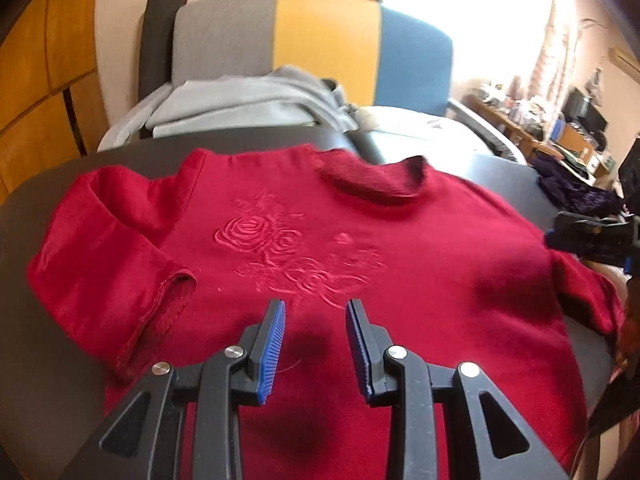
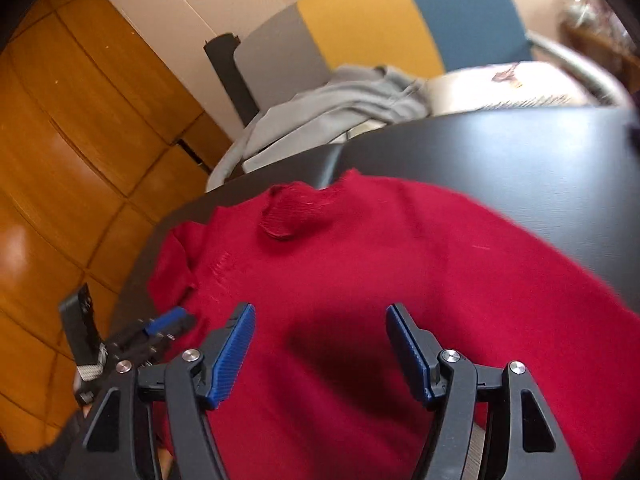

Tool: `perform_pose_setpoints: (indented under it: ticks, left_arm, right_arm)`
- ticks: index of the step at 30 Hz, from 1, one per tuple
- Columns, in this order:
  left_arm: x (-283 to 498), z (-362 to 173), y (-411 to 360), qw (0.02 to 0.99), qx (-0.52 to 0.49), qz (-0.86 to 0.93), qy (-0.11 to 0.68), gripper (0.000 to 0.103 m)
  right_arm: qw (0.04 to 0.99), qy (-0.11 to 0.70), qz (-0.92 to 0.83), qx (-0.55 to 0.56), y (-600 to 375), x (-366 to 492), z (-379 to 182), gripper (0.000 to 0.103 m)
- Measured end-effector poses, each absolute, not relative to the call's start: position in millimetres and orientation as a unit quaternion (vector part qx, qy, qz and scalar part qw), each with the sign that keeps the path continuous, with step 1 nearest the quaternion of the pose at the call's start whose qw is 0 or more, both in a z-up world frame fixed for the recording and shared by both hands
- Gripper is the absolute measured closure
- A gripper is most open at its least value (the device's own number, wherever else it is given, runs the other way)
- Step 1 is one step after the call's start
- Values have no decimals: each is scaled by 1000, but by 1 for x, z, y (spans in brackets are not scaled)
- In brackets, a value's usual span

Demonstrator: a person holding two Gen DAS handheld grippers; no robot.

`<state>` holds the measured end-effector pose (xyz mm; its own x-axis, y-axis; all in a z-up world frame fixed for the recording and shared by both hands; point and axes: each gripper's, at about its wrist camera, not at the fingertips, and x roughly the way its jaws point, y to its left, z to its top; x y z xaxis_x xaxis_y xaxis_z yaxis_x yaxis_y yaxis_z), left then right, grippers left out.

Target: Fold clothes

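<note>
evidently pre-fold: red sweater (image 1: 320, 240) spread flat on the dark table (image 1: 500, 168), left gripper (image 1: 316, 308) and right gripper (image 2: 320, 312) both spread, empty, poised above the sweater to pick an edge.
</note>
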<state>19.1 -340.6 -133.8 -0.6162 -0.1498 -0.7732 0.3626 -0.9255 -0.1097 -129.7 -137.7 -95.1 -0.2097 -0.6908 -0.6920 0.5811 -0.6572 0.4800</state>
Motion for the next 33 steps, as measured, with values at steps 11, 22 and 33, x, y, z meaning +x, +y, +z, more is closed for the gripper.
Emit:
perform_pose_setpoints:
  ticks: [11,22,33]
  left_arm:
    - [-27,-166,-376,161,380,-885,217,67]
    - [83,-132,-459,166,327,-873,321,65]
    - [127,-162,-505,151,323,-803,477,58]
  right_arm:
    - [336,48,-836,431,-201,-207,-142,16]
    - [354,122,-831,412,-217,-209,-143,0]
    - [348,140,-833,407,-221,-210,-144,0]
